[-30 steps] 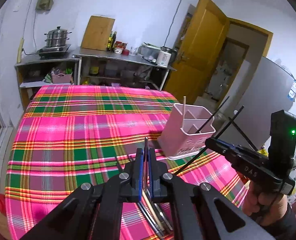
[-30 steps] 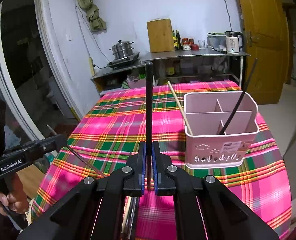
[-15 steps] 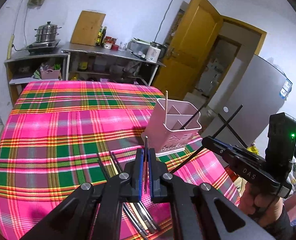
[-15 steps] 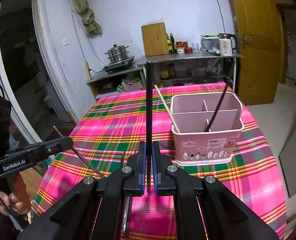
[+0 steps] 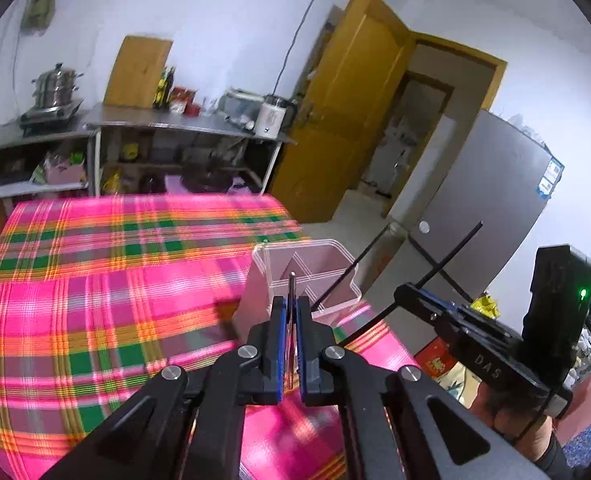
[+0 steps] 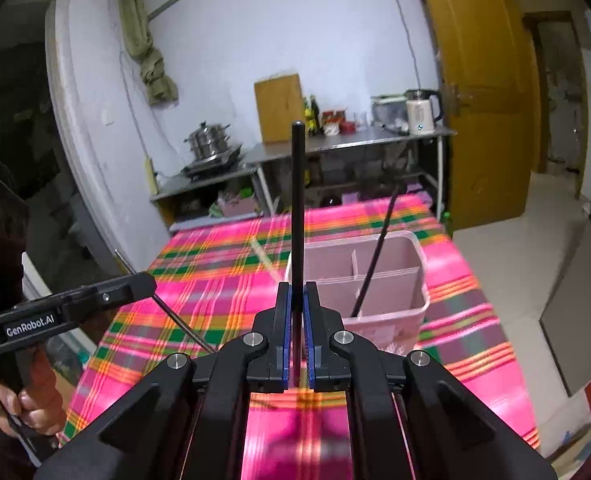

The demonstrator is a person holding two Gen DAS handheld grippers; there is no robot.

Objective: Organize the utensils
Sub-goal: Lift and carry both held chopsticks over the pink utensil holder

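Note:
A pink divided utensil holder (image 5: 307,276) (image 6: 379,280) stands on the plaid tablecloth (image 5: 95,280). One black chopstick (image 6: 375,256) leans in it, and a pale wooden one (image 6: 263,258) shows blurred at its left. My left gripper (image 5: 291,312) is shut on a thin metal chopstick (image 5: 292,292), held just in front of the holder; it also shows at the left of the right wrist view (image 6: 135,284). My right gripper (image 6: 297,296) is shut on a black chopstick (image 6: 298,200) standing upright before the holder; it shows in the left wrist view (image 5: 419,296).
Steel shelves (image 6: 335,148) with a steamer pot (image 5: 57,84), a cutting board (image 6: 279,106) and a kettle (image 6: 419,110) stand behind the table. A yellow door (image 5: 343,120) is open at right. A grey fridge (image 5: 487,208) stands beyond the table's right edge.
Both grippers have moved closer to the pink holder, still holding their chopsticks. The loose chopsticks on the cloth under the left gripper are out of view now.

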